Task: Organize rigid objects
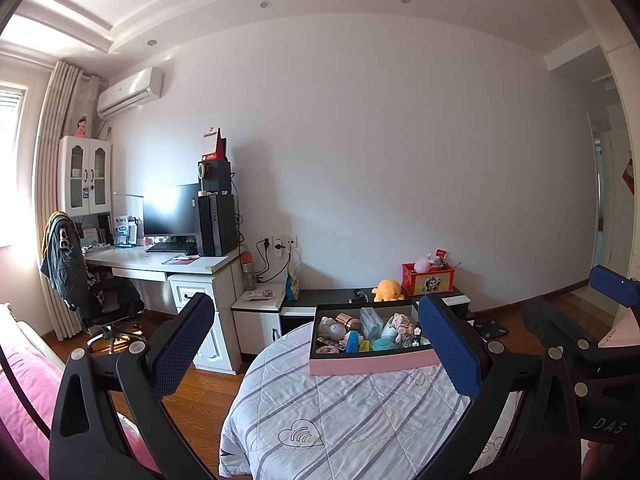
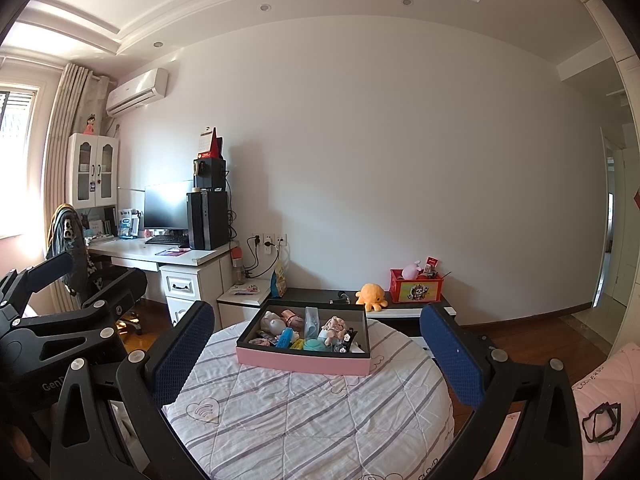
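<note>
box point(image 1: 372, 364) with pink sides and a dark inside sits on the striped quilt point(image 1: 340, 420), filled with small toys and bottles, none clear enough to name. left gripper point(image 1: 316, 344) hovers before it with fingers wide apart, holding nothing. right gripper point(image 2: 316, 344) is likewise spread and empty, near the box.
</note>
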Action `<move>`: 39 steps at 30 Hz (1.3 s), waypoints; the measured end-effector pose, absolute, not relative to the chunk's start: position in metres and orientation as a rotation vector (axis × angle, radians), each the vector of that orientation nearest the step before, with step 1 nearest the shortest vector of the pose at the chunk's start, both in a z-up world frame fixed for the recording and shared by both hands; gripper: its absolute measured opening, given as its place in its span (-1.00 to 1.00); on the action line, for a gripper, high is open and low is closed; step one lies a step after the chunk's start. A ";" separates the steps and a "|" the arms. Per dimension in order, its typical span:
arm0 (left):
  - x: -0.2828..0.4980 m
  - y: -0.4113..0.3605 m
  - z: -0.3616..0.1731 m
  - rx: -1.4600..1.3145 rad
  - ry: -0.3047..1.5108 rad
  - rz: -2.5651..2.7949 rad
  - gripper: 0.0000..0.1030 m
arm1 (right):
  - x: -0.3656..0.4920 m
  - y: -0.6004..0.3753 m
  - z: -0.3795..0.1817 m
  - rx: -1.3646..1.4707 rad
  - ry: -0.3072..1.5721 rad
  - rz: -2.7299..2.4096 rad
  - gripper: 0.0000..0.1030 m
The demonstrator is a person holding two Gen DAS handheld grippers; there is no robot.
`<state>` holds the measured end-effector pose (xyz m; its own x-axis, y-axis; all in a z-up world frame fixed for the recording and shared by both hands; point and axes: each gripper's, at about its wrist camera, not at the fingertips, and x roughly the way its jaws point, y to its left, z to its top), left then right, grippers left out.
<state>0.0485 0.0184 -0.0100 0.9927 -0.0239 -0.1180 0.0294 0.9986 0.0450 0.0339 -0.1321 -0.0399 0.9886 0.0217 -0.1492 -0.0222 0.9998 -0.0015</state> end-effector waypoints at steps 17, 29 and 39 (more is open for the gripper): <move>0.048 0.018 -0.010 0.047 0.117 -0.026 1.00 | 0.034 -0.131 -0.039 -0.003 0.153 0.023 1.00; 0.048 0.019 -0.010 0.047 0.117 -0.026 1.00 | 0.035 -0.132 -0.038 -0.004 0.154 0.022 1.00; 0.047 0.022 -0.011 0.044 0.111 -0.028 1.00 | 0.035 -0.130 -0.043 -0.010 0.162 0.021 1.00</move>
